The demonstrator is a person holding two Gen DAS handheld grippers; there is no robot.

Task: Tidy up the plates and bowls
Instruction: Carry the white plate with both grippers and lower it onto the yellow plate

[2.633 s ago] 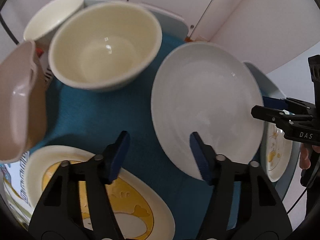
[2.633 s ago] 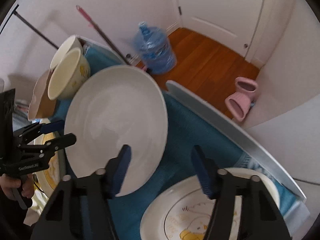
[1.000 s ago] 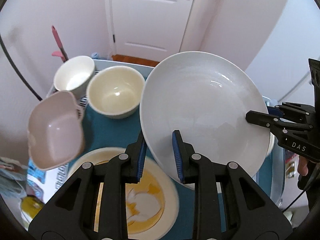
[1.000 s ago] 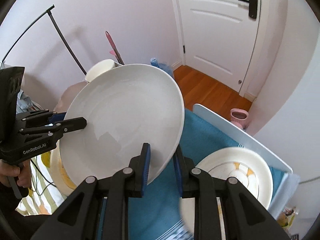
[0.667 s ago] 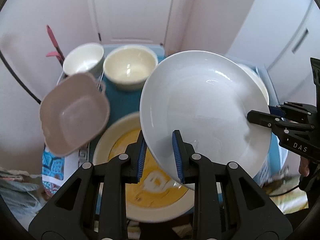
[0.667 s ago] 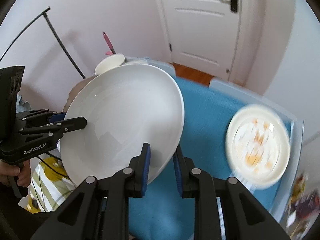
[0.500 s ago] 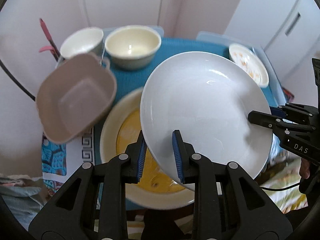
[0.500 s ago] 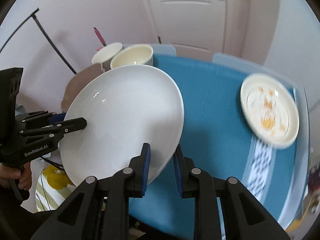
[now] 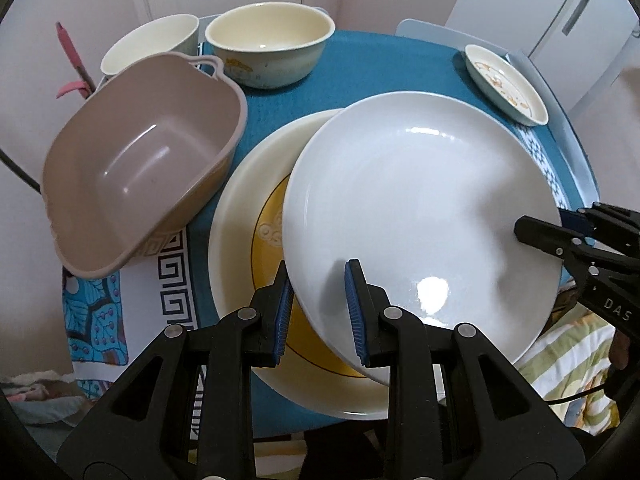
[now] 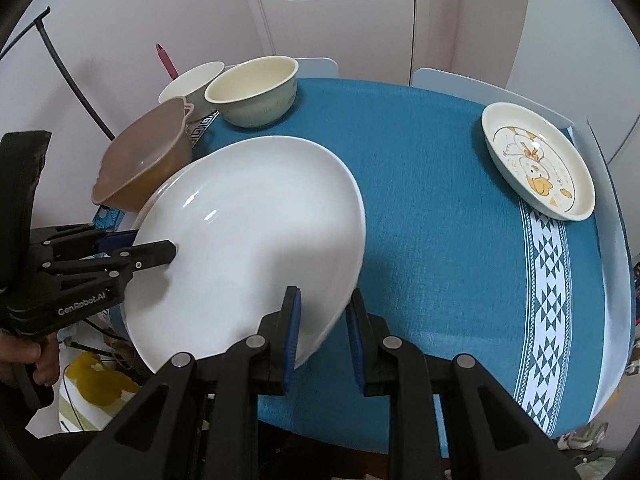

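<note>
1. The white plate (image 9: 420, 216) serves as the landmark here: it is held in the air, tilted, above the blue-clothed surface (image 10: 440, 208).
2. The left tool (image 9: 318, 312) is clamped on the near rim of the white plate in its own view, one blue pad (image 9: 354, 304) over the plate's face and the other under the rim.
3. The right tool (image 10: 322, 336) is clamped on the opposite rim of the same plate; in the left wrist view it shows at the plate's right edge (image 9: 560, 236).
4. In the right wrist view the left tool (image 10: 148, 252) grips the plate's left edge, with the person's hand (image 10: 28, 356) below it.
5. Directly under the white plate lies a larger cream plate with a yellow centre (image 9: 248, 240), partly covered by it.
6. Left of the white plate a brown square basin (image 9: 136, 160) leans tilted.
7. Beyond the white plate, at the far side, stand a cream bowl (image 9: 268, 52) and, just beside it, a white bowl (image 9: 148, 44).
8. Well apart from the white plate, to its far right, rests a small duck-print plate (image 10: 536, 160) near the cloth's white patterned band (image 10: 556, 280).
9. A pink-handled utensil (image 10: 166, 62) stands up behind the bowls.
</note>
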